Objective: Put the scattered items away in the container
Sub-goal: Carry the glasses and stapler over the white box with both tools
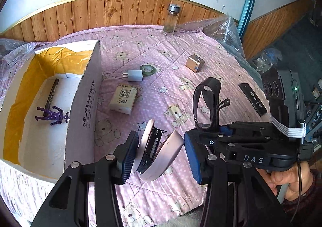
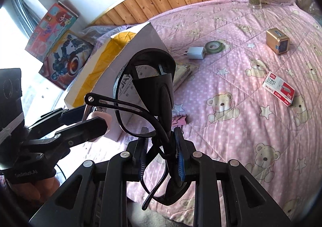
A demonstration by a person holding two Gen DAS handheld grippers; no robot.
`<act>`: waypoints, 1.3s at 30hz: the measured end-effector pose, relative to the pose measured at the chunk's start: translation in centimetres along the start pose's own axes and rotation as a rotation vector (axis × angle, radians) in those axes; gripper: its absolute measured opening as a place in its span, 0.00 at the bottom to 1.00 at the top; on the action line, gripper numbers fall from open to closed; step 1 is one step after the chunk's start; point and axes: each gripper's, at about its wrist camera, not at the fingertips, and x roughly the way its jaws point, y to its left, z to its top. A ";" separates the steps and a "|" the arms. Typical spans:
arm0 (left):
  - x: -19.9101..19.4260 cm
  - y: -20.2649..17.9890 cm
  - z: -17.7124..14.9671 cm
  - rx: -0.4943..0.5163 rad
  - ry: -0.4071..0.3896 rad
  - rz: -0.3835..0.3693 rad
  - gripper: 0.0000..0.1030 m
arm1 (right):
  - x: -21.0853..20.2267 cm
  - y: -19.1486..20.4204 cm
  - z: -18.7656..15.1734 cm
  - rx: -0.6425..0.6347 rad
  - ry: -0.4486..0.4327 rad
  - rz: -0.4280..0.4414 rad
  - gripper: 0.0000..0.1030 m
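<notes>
1. Box (image 1: 84, 94), white card w/ yellow lining, sits open-topped on the bed's (image 1: 161, 50) pink bear-print quilt, far left in left-wrist view. Inside it: black marker (image 1: 52, 92) and purple figure (image 1: 52, 115), lying on the box floor.
2. Left tongs (image 1: 161, 154): jaws part open, wider than the load; pink stapler (image 1: 159, 152) sits between them, its left shell against the left pad, right pad (image 1: 191, 158) just beside the other shell. Stapler is gaping open, just right of the box wall.
3. Right tongs (image 2: 161, 158): closed tight on black glasses (image 2: 149, 94), gripped at the folded temples, lenses standing up above the jaws, near the box's near corner.
4. Scattered on quilt, outside box: tissue pack (image 1: 123, 99) near box wall; white charger (image 1: 133, 75) touching green tape roll (image 1: 148, 69); gold cube (image 1: 194, 63) further right; black flat stick (image 1: 252, 99) near the right edge; red-white staples box (image 2: 278, 88); pink clip (image 2: 179, 120) just behind the glasses.
5. Glass jar (image 1: 171, 19) w/ metal lid stands upright at the far edge by wood panelling.
6. Hand (image 1: 281, 180) holds the right tool's grip. Two toy cartons (image 2: 60, 45) lean beyond the box.
</notes>
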 end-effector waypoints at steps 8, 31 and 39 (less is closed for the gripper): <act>-3.4 0.9 -0.6 -0.042 -0.047 -0.012 0.47 | -0.8 3.8 -0.3 -0.062 -0.006 0.014 0.26; -10.3 7.5 2.5 -0.159 -0.201 0.001 0.47 | -0.1 13.6 6.1 -0.287 -0.030 0.048 0.26; -11.3 10.3 3.4 -0.200 -0.223 0.032 0.47 | 1.3 15.8 8.6 -0.341 -0.021 0.058 0.26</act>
